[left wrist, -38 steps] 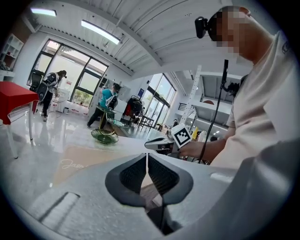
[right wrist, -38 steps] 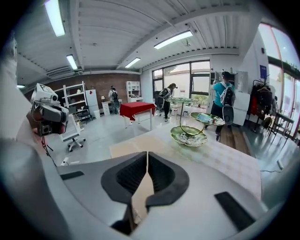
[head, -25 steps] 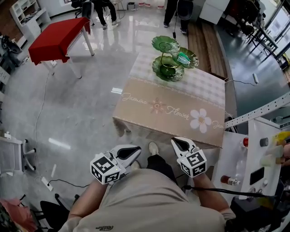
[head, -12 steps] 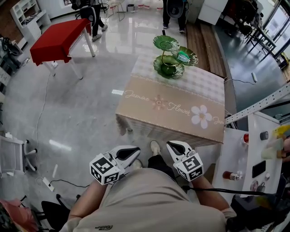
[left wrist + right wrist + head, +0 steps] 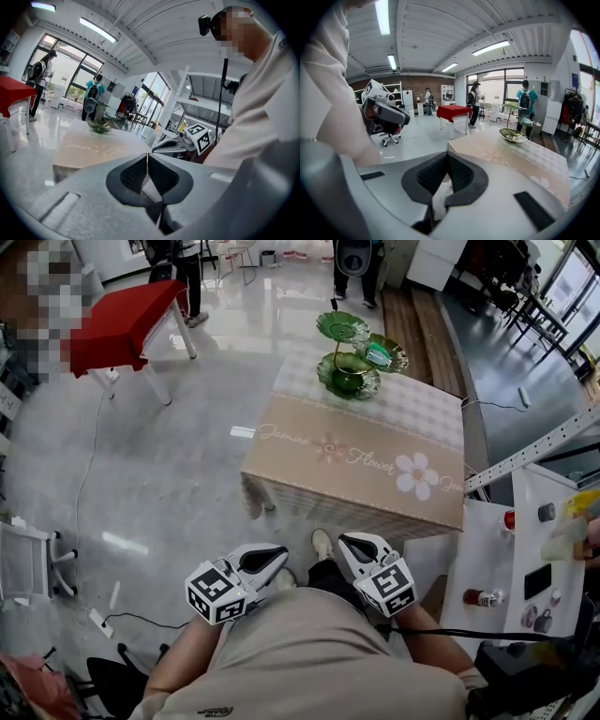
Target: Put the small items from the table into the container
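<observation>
Container: the green tiered dish (image 5: 349, 367) stands at the far end of the table (image 5: 356, 474). It is probably set back there to leave the cloth in front of it free.
Small items: a teal packet (image 5: 379, 355) lies in the dish's right-hand tier. No loose item shows on the table's cloth. A small bottle (image 5: 483, 597) and other bits sit on the white side stand (image 5: 492, 549), just beside the table's near right corner.
Left gripper (image 5: 279, 553): held close to the body, short of the table's near edge. Its fingers (image 5: 133, 174) are pressed together with nothing between them.
Right gripper (image 5: 351, 542): beside the left one, also short of the near edge. Its fingers (image 5: 433, 176) are likewise pressed together and empty.
Reason for hold: judged a carrying posture, as neither gripper is near any item.
Edges: the table's near edge lies between the grippers and the dish, so a reach to the dish must cross the whole cloth.
Open room: bare floor (image 5: 178, 446) lies left of the table, with the red table (image 5: 127, 320) well apart. The right is crowded by the side stand.
</observation>
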Demonstrator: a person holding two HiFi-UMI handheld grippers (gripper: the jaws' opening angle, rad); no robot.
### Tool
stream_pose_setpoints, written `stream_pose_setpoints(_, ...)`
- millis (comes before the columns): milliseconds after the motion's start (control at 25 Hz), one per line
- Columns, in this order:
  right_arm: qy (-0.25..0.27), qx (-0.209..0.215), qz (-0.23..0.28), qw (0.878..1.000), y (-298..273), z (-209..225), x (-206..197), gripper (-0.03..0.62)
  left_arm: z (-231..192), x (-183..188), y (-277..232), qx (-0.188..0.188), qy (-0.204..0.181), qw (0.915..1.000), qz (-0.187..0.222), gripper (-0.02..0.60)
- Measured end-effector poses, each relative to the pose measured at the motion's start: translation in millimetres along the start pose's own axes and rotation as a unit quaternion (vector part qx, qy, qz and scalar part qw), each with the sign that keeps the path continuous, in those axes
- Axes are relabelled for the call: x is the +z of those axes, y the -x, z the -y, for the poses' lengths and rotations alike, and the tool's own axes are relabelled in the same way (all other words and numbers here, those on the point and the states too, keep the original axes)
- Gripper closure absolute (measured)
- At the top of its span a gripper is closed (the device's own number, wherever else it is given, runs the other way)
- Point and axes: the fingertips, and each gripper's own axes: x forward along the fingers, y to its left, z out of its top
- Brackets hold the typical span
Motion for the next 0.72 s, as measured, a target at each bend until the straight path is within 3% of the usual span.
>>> stream_pose_setpoints(720,0.014,0.007,0.005,1.000,-11.7,2.0,7.5,0.579,-8.3,0.0,1.3,0.010,0.000,1.0000,-0.001,0.572)
